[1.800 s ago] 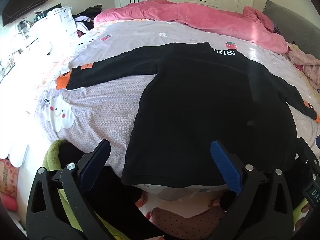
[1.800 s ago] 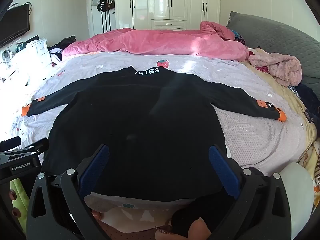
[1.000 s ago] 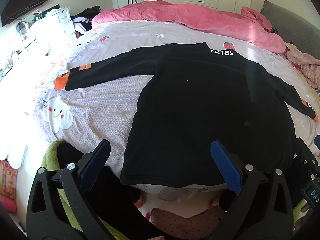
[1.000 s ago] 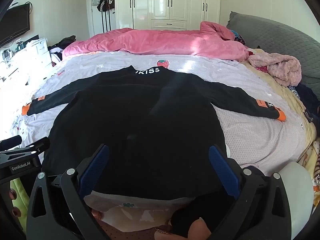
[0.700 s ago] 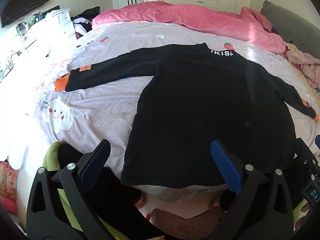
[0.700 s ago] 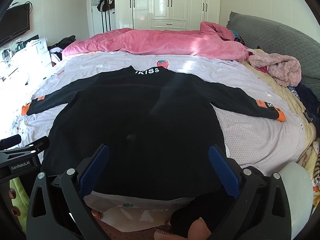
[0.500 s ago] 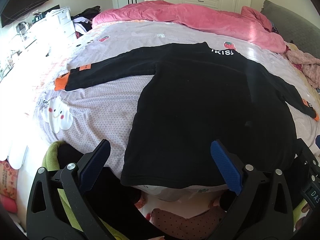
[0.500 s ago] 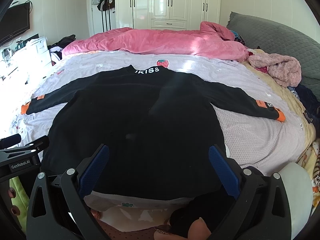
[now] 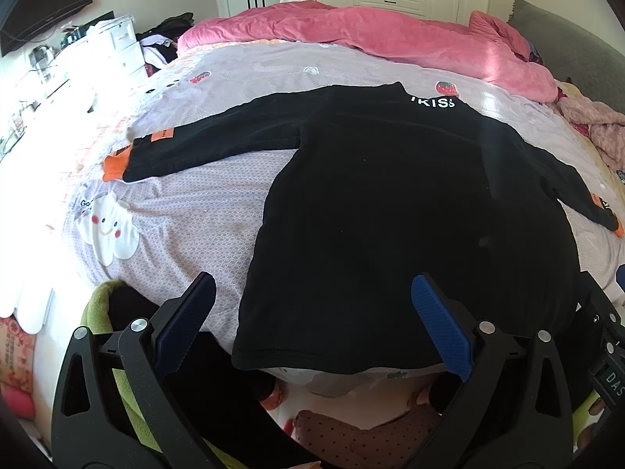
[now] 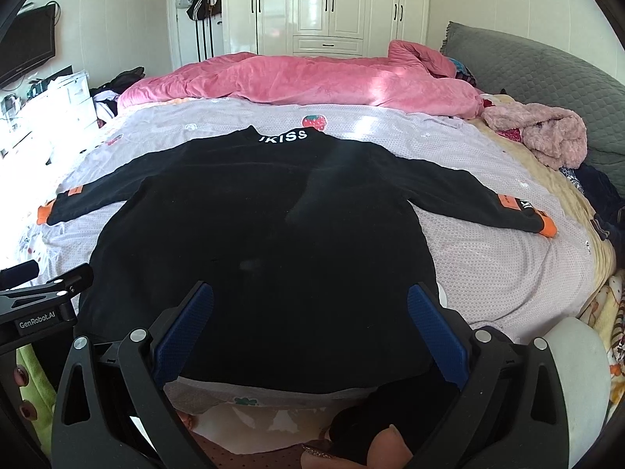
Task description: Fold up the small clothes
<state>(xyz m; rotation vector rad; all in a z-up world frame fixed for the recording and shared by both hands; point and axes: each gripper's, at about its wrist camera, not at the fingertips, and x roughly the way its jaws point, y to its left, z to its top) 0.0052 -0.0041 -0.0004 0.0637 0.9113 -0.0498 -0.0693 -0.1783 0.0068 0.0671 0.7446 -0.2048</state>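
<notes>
On the lilac bedsheet (image 10: 488, 273), near edge: black long-sleeve top (image 10: 265, 242) flat, nothing folded yet.

Top lies back-up, "KISS" collar at the far end, hem at the near edge, both sleeves out left & right w/ orange cuffs (image 10: 549, 228). Left gripper (image 9: 312, 320) and right gripper (image 10: 310, 322) both spread wide, holding nothing, hovering just short of the hem. Vs the frames from 1–2 s ago almost nothing moved: only a slight wobble in the left view, garment unshifted. So prob. a pause after the spread-out; fold itself not started. Next likely a sleeve brought in over the body. Pink duvet (image 10: 312, 78) lies beyond, well apart.
</notes>
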